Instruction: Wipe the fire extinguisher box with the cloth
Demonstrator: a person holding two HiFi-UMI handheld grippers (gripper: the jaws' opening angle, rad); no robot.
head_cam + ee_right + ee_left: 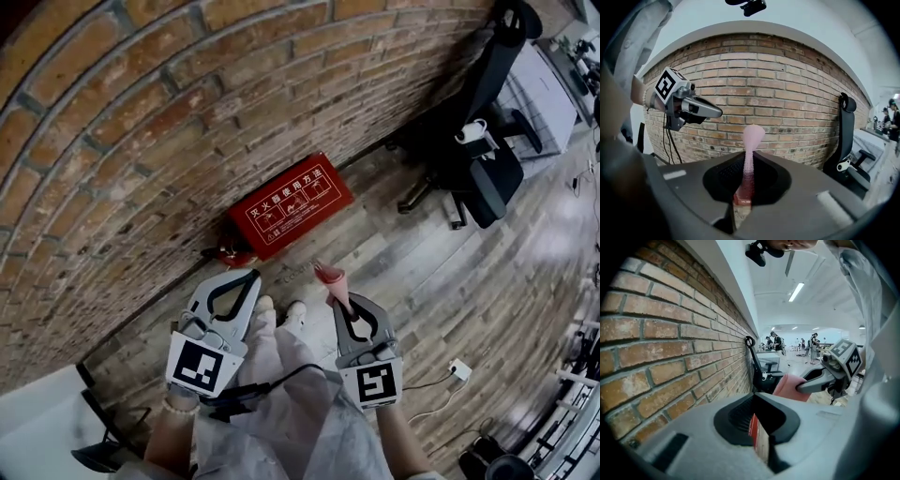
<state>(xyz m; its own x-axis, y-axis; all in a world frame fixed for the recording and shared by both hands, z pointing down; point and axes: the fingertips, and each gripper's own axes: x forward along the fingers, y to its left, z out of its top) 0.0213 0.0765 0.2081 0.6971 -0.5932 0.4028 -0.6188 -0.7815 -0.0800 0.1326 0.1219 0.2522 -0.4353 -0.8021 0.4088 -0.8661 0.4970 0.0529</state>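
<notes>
Right gripper (339, 302): jaws pinching a pink cloth (330, 275), which stands as a narrow tuft beyond their tips. Left gripper (251, 277): jaws pressed together on nothing. The red fire extinguisher box (289, 206) lies ahead of both sets of jaws, well apart, against the brick wall (141, 122). Risk: with so little cloth past the tips, the hard jaws may scrape the lid, or rubbing may drag the cloth out.

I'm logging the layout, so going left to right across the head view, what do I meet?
Left gripper → cloth pinched in the right gripper → office chair. The fire extinguisher box overlaps both grippers sideways, so it is left out.
</notes>
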